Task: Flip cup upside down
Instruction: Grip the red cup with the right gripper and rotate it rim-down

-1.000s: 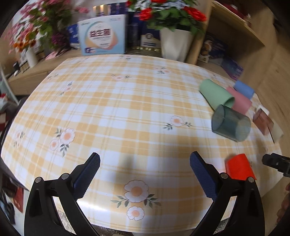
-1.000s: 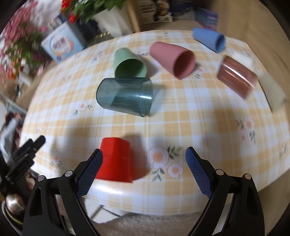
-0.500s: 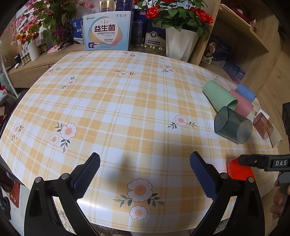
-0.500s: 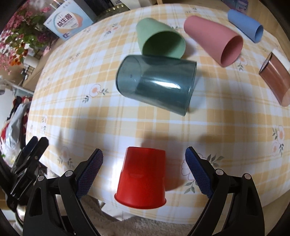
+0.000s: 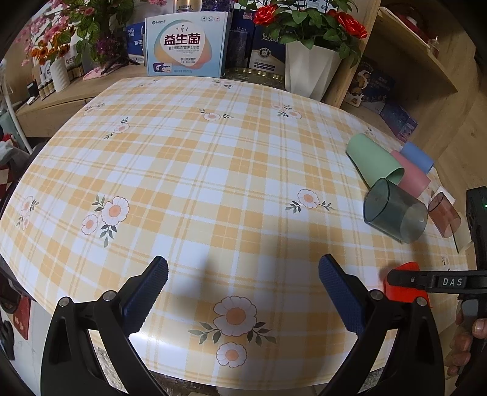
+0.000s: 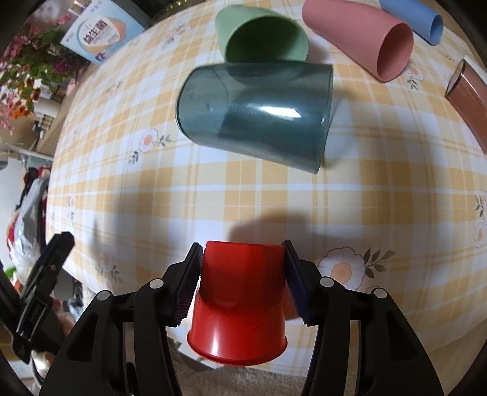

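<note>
A red cup (image 6: 240,298) lies on its side at the near edge of the table, its rim toward me. My right gripper (image 6: 243,271) is shut on the red cup, one pad on each side. In the left wrist view the red cup (image 5: 404,289) shows partly behind the right gripper's black body (image 5: 438,280). My left gripper (image 5: 243,292) is open and empty above the checked tablecloth (image 5: 213,182), left of the red cup.
Other cups lie on their sides beyond the red one: dark teal clear (image 6: 255,115), green (image 6: 264,33), pink (image 6: 365,36), blue (image 6: 417,18), brown clear (image 6: 468,97). A white flower pot (image 5: 310,70) and a box (image 5: 185,45) stand behind the table.
My right gripper has moved forward around the red cup and shut on it. The left gripper has stayed open and hardly moved.
</note>
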Available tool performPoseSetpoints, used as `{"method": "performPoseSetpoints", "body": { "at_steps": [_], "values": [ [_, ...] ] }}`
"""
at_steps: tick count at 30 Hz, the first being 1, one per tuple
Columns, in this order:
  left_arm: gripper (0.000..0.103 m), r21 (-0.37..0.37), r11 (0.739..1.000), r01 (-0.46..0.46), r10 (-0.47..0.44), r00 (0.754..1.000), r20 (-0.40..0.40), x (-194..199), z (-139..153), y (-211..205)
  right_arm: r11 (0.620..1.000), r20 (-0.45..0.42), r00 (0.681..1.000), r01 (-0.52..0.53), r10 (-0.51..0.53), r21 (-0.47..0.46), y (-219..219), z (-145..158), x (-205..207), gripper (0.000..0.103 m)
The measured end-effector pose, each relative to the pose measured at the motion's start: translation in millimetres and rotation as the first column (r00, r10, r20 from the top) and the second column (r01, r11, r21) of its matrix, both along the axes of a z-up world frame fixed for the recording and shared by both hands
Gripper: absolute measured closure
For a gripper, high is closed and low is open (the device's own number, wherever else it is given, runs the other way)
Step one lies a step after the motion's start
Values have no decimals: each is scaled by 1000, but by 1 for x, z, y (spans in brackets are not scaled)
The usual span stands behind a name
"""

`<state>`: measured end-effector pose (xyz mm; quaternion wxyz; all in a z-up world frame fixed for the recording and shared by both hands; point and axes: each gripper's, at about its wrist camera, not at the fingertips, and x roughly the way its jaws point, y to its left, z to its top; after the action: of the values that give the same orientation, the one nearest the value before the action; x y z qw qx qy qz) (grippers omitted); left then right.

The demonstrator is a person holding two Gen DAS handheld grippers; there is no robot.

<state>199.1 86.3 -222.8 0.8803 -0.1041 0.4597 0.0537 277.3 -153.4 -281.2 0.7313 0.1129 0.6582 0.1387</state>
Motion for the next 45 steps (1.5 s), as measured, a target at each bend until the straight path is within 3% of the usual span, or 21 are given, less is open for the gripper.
{"method": "performPoseSetpoints", "body": {
  "at_steps": [6, 10, 14, 19, 21, 27, 45],
  "values": [
    [6, 9, 1000, 2, -2, 1000, 10, -2, 4, -4, 998, 105, 994, 33, -39, 57, -9, 18, -11, 52],
    [6, 6, 1000, -10, 10, 1000, 29, -4, 7, -4, 991, 269, 956, 99, -119, 88, -22, 36, -39, 52],
    [6, 7, 1000, -25, 24, 999, 34, -6, 10, -5, 974, 305, 931, 150, -198, 172, -40, 40, -61, 52],
    [6, 24, 1000, -14, 13, 999, 43, -10, 12, -12, 966, 375, 893, 200, -247, 162, -67, 54, -74, 52],
    [6, 29, 999, -13, 11, 999, 43, -11, 13, -16, 965, 412, 873, 218, -260, 146, -78, 60, -76, 52],
    [6, 66, 998, 21, -24, 999, 46, -10, 16, -32, 967, 539, 823, 250, -181, -57, -96, 66, -74, 52],
    [6, 72, 997, 9, -10, 1000, 14, -6, 5, -28, 962, 554, 830, 196, -61, -189, -80, 29, -62, 52]
  ]
}}
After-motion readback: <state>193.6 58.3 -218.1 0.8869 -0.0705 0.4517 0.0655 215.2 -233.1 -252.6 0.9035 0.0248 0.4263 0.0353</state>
